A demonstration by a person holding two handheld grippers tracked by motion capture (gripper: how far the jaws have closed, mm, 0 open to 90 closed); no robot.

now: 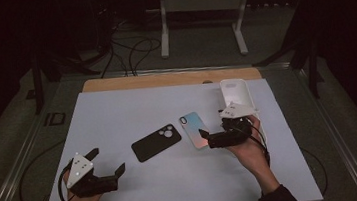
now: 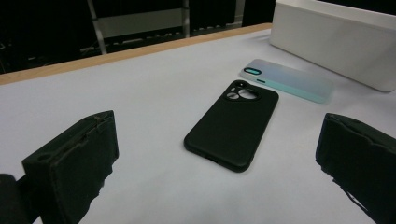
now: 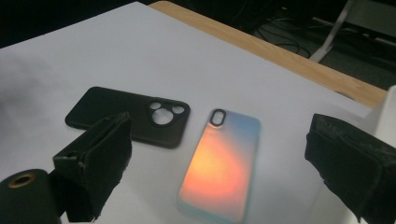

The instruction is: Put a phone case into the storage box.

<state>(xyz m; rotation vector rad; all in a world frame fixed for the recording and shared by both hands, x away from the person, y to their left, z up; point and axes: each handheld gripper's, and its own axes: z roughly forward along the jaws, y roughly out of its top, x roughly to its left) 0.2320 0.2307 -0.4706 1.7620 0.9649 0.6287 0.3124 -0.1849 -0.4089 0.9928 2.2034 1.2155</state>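
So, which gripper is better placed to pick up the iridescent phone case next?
The right gripper. Its open jaws already point at the iridescent case, which lies just in front of them. The left gripper is also open, but sits farther away, with the black case between it and that case.

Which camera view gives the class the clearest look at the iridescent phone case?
The right gripper view: the iridescent phone case lies close and large between the open jaws. The left gripper view shows it farther off, the high view small beside the right gripper.
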